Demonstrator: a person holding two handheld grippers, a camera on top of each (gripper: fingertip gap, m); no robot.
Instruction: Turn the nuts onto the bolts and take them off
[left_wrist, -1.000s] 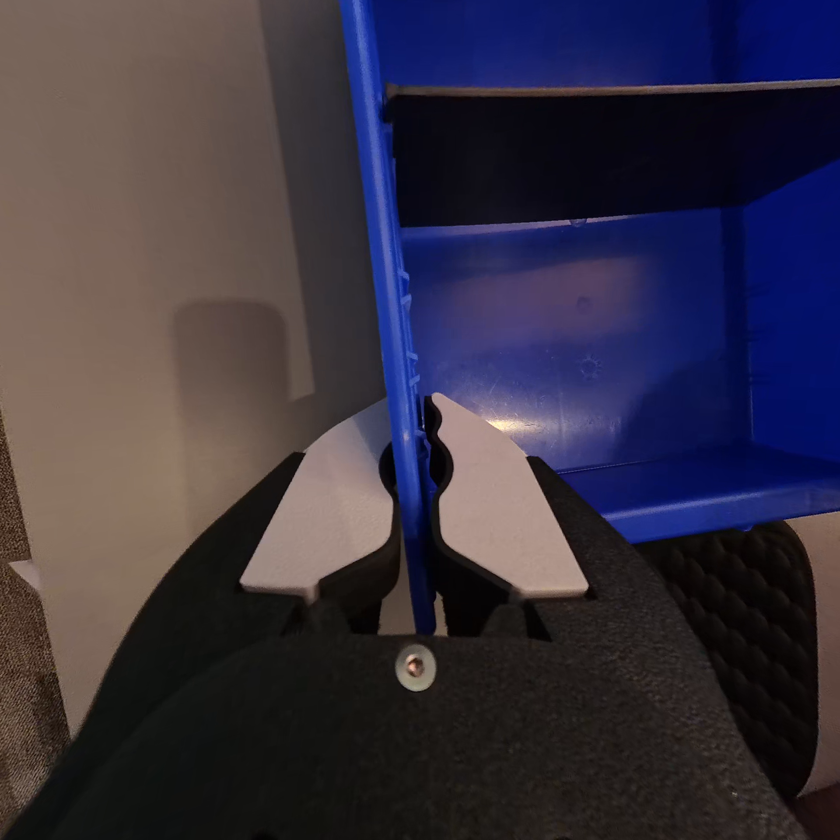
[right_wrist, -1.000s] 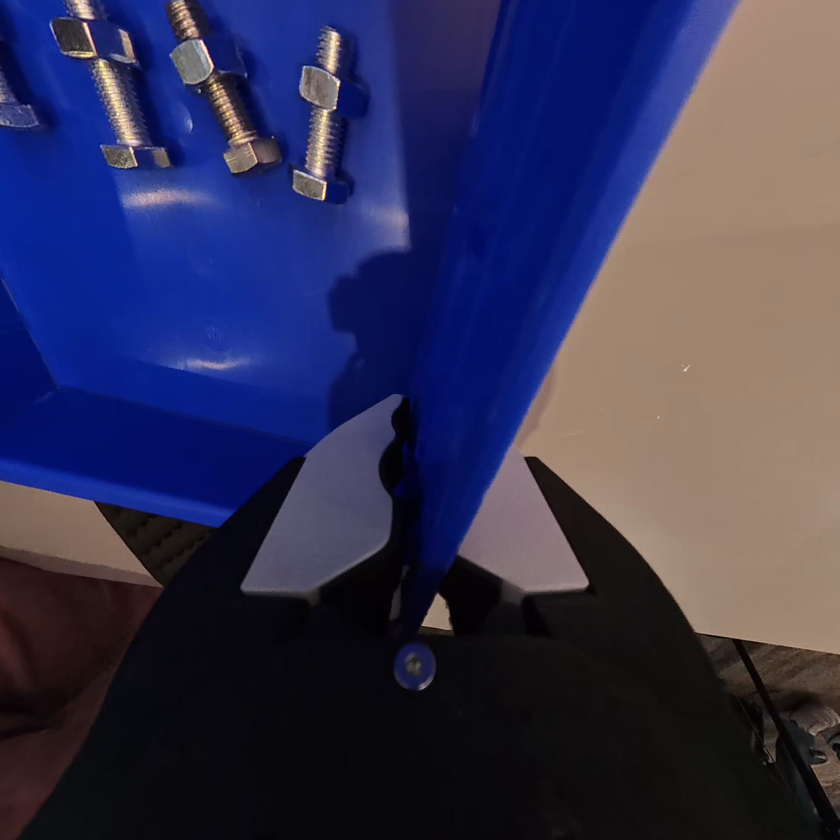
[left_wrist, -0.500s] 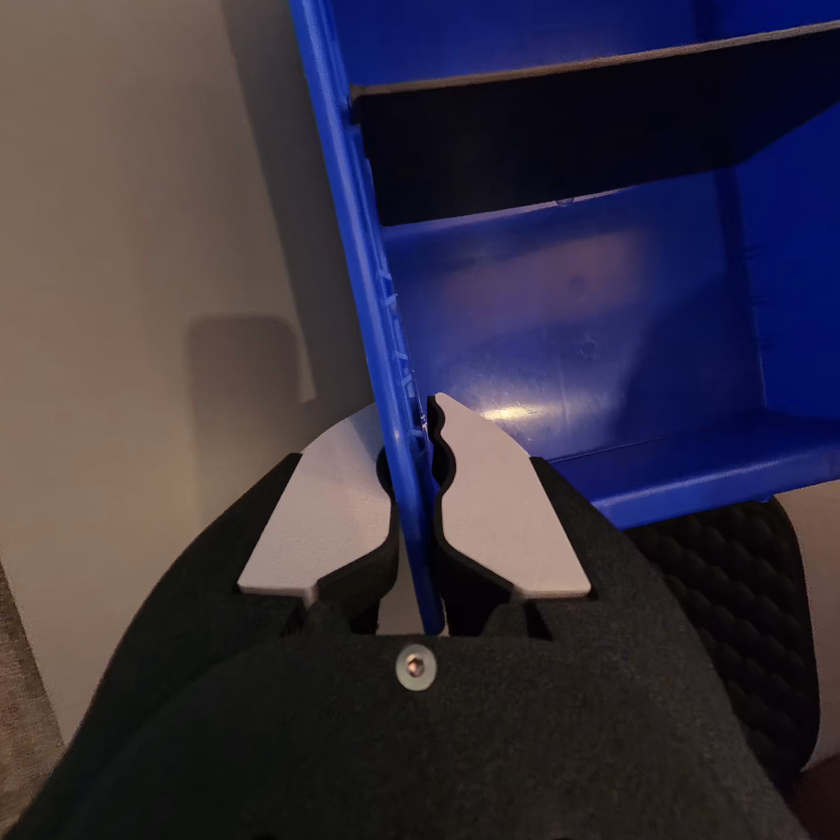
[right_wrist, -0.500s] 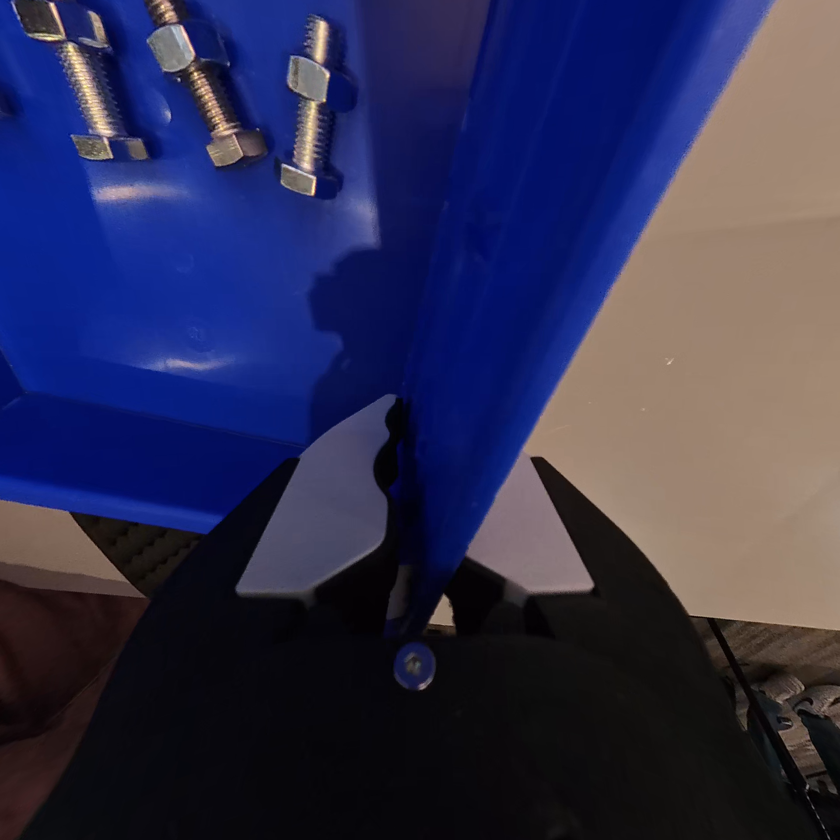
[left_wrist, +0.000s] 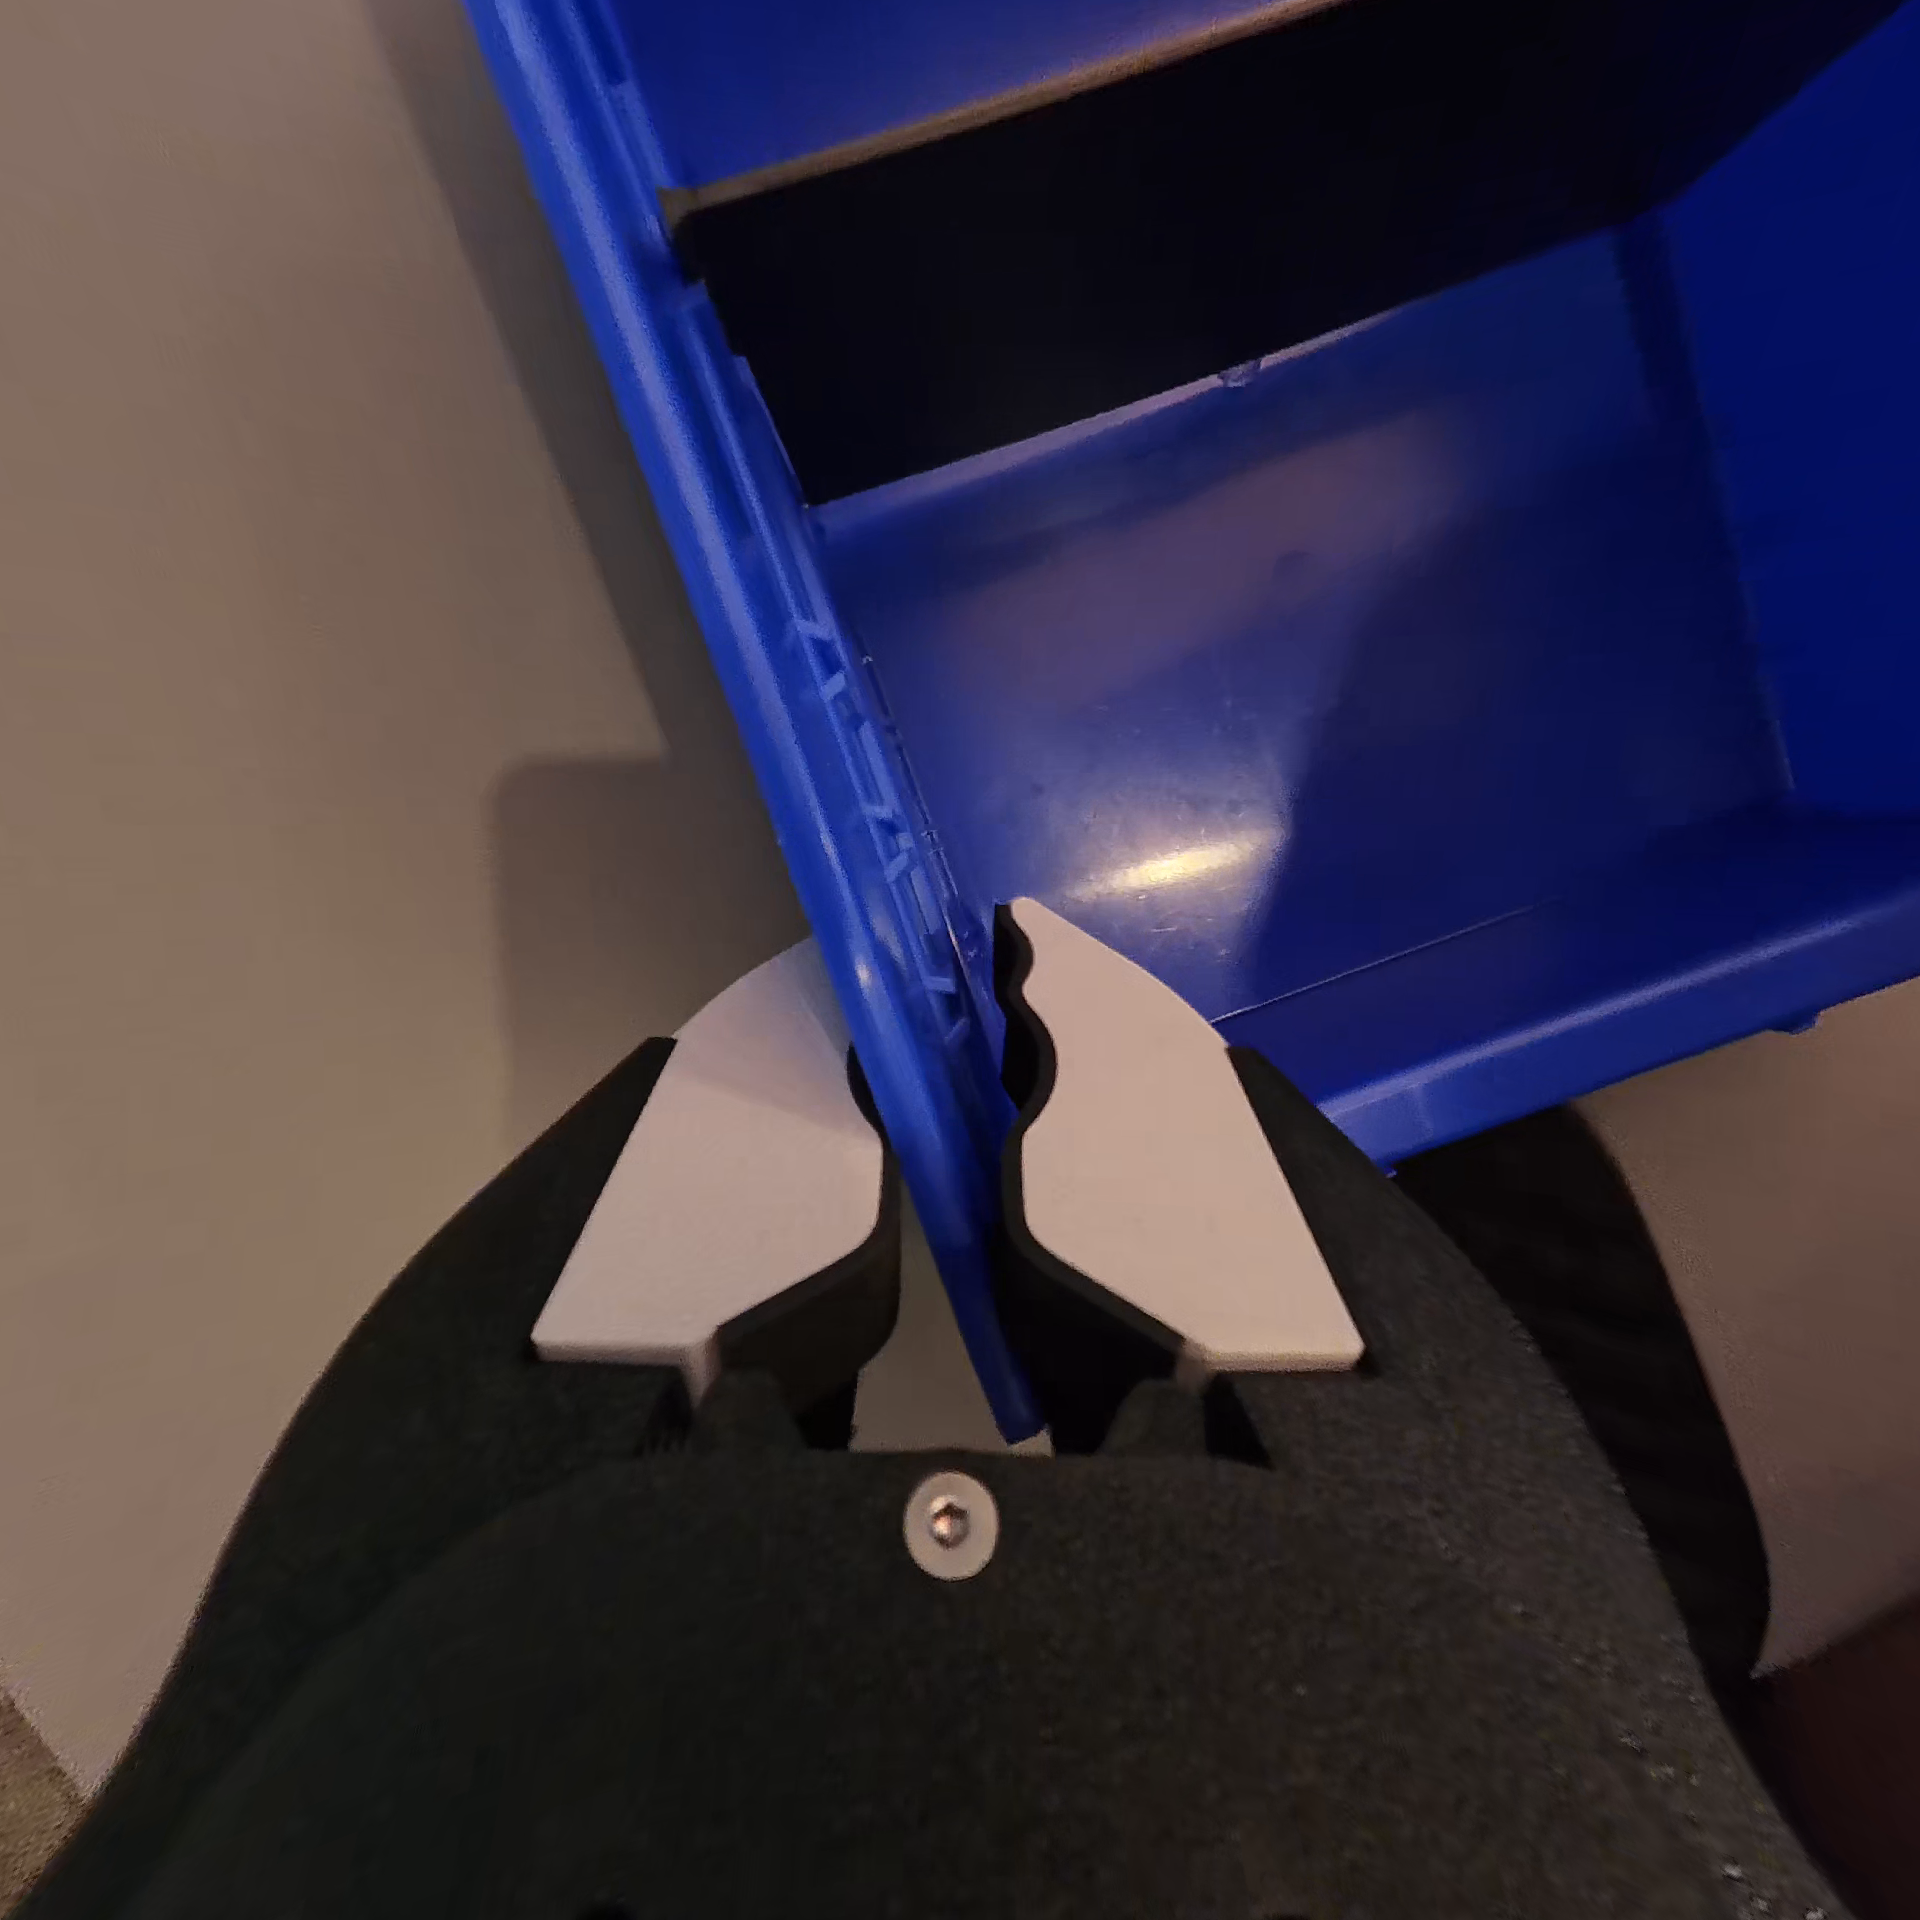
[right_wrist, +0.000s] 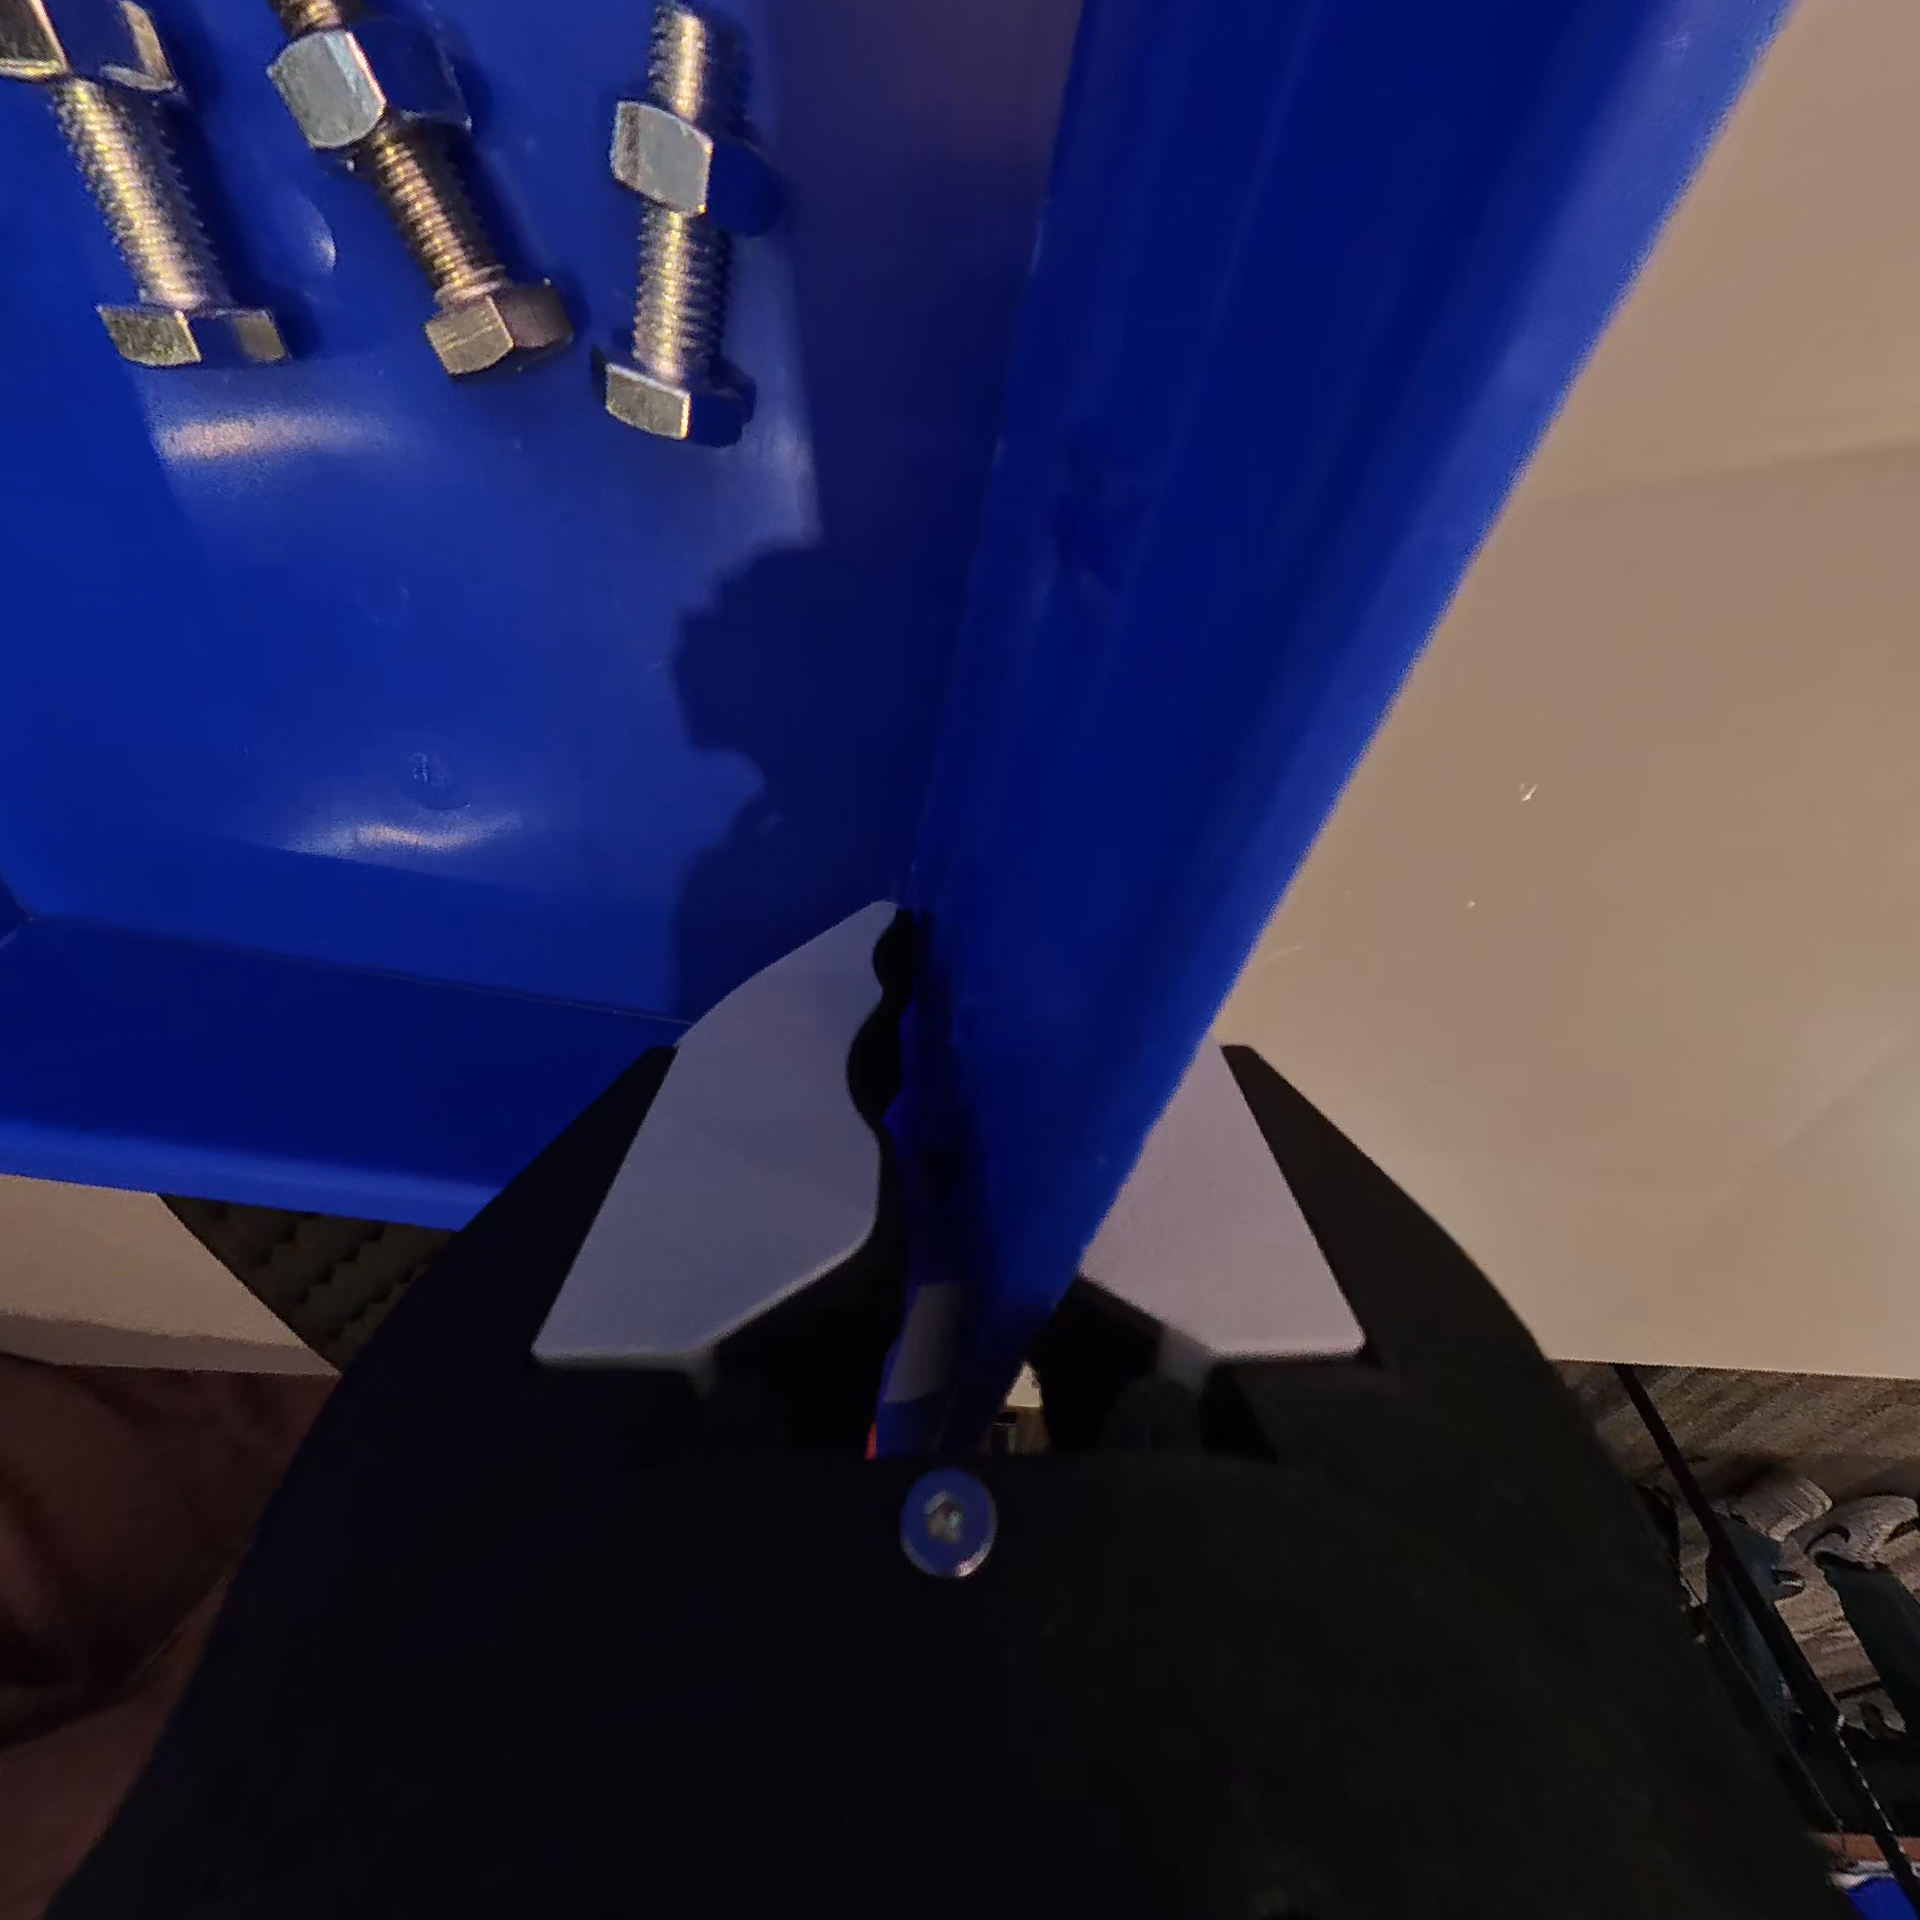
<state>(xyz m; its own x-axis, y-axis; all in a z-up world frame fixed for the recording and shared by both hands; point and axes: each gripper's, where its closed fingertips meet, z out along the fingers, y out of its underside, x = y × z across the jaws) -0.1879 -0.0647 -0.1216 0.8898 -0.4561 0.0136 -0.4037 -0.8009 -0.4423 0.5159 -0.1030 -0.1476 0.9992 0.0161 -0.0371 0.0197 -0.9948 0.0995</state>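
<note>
A blue plastic bin is held by both grippers. My left gripper is shut on the bin's left wall, one finger outside and one inside. A black divider crosses the bin; the compartment in front of it holds nothing. My right gripper is shut on the bin's right wall. In the right wrist view three steel bolts lie on the bin floor, each with a nut threaded on its shaft.
The bin is over a beige table, which also shows in the right wrist view. A black textured pad lies under the bin's near edge. The table's near edge, carpet and a cable show at the lower right. Tip to tip, the grippers are about 70 cm apart.
Both grippers keep their hold on the bin walls. In the left wrist view the bin has turned and its wall now slants to the upper left. The bolts have drifted slightly left in the right wrist view.
</note>
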